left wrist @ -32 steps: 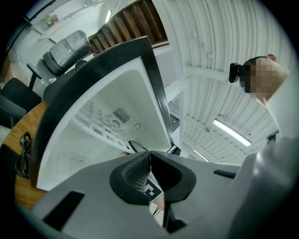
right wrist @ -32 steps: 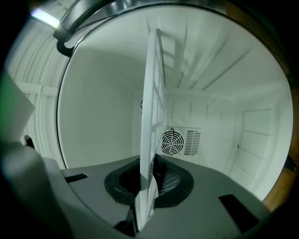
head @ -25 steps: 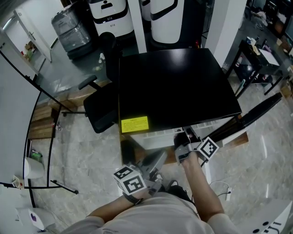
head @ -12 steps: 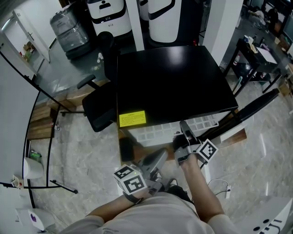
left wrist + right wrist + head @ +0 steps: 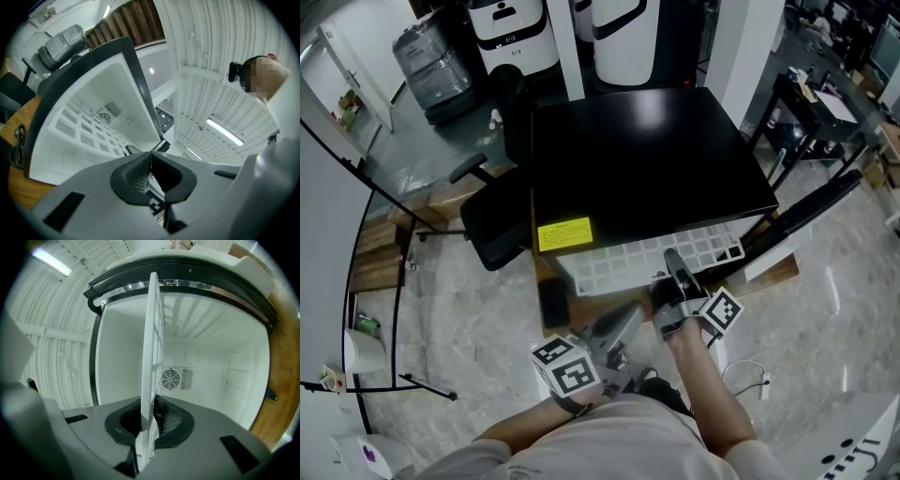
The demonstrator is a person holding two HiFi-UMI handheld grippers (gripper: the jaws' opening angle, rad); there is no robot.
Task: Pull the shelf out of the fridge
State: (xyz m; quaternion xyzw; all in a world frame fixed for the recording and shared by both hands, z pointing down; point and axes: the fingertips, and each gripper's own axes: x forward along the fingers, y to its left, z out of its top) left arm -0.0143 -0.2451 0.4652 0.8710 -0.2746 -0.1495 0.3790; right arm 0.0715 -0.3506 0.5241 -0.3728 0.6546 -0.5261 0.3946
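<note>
A small black fridge (image 5: 647, 169) stands on a wooden base, seen from above in the head view, its door (image 5: 811, 214) swung open to the right. A white grid shelf (image 5: 652, 258) sticks out of its front. My right gripper (image 5: 675, 277) is shut on the shelf's front edge; in the right gripper view the shelf (image 5: 152, 352) runs edge-on from between the pads into the white fridge interior (image 5: 225, 366). My left gripper (image 5: 619, 339) hangs lower left of the fridge, shut and holding nothing; its view looks up at the fridge interior and the shelf (image 5: 84, 131).
A black office chair (image 5: 492, 220) stands left of the fridge. A yellow label (image 5: 564, 233) sits on the fridge top's front left corner. A black desk (image 5: 820, 108) with items is at the right, white machines (image 5: 619, 37) behind. A white cable (image 5: 748, 380) lies on the marble floor.
The right gripper has drawn the shelf toward me: it barely showed under the fridge top a second ago and now sticks well out. The left gripper has stayed put.
</note>
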